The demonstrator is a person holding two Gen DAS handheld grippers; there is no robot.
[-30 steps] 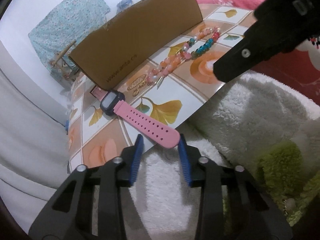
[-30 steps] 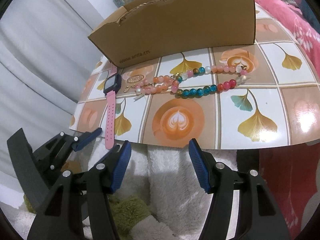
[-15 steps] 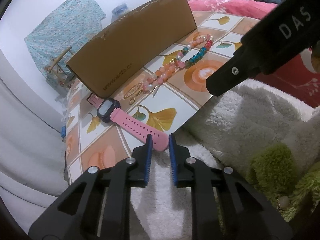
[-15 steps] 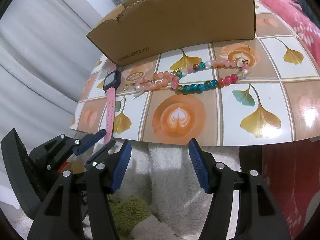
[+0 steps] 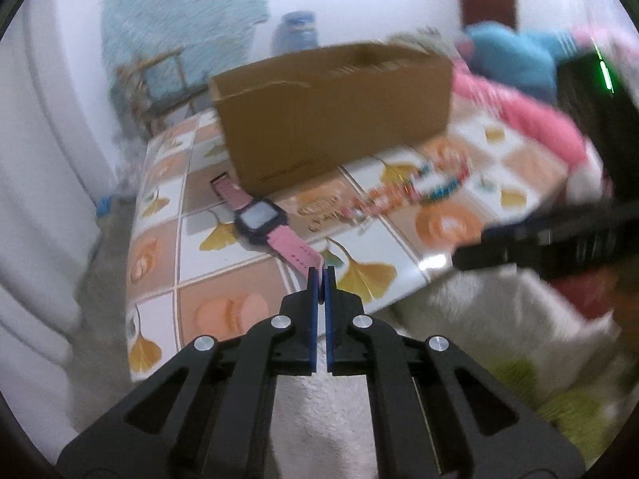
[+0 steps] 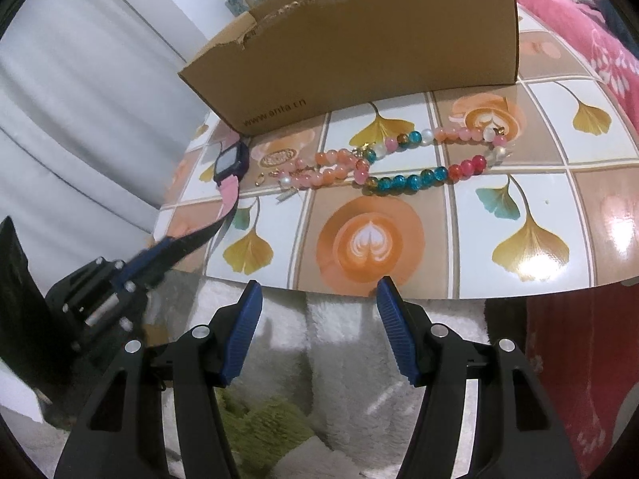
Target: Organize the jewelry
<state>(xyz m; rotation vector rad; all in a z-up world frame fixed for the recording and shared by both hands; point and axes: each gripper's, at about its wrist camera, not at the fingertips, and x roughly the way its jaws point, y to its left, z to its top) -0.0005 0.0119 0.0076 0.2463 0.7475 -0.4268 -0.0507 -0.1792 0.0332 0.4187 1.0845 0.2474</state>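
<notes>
1. While its blue pads pinch the free end of the pink strap, the left gripper (image 5: 319,275) is clenched on the watch (image 5: 261,221), whose dark face lies ahead and slightly left of the fingertips.
2. Beyond the watch, the far strap end rests just beside the near corner of the cardboard box (image 5: 335,119), which stands straight ahead of the left gripper on the patterned board (image 5: 223,275).
3. Ahead and to the right of the left gripper, the bead necklace (image 5: 415,191) lies on the board, blurred in this view.
4. From the right wrist view, the right gripper (image 6: 319,327) is released, its pads well apart with nothing between them, hovering over the white fluffy blanket (image 6: 343,359) at the board's near edge.
5. Far ahead of the right gripper, the beads stretch across the tiles in front of the box.
6. Ahead and to its left, a small gold pendant (image 6: 279,158) sits between the beads and the watch.
7. At the right gripper's left, the left gripper reaches in to the strap.
</notes>
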